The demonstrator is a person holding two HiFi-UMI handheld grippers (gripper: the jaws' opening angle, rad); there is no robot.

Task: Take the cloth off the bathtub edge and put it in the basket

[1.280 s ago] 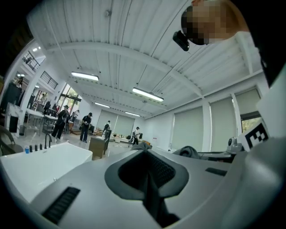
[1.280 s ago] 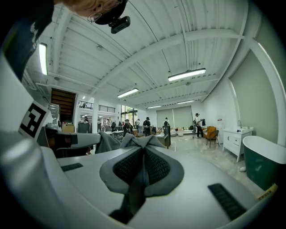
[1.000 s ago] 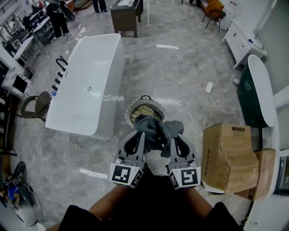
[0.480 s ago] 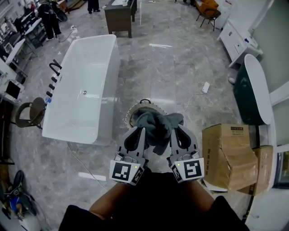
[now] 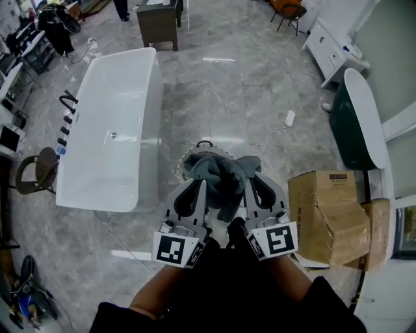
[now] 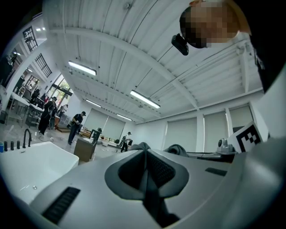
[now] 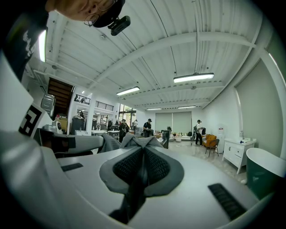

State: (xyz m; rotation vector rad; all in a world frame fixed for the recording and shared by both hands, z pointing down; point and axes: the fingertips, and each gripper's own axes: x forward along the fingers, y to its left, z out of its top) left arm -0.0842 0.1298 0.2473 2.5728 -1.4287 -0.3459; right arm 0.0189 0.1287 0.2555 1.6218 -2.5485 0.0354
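A grey cloth hangs bunched between my two grippers in the head view, right over a round basket on the floor. My left gripper is shut on the cloth's left part. My right gripper is shut on its right part. In the left gripper view a tuft of cloth peeks past the closed jaws. The right gripper view shows cloth folds above its closed jaws. The white bathtub stands to the left, its rim bare.
Cardboard boxes sit close on the right. A dark green tub lies further right, with a white cabinet behind it. A power strip and cord lie on the marble floor. A dark table and people stand at the back.
Both grippers with the cloth have kept over the basket while the head view shifted; the tub and boxes slid slightly left and up in view. The grips are unchanged.
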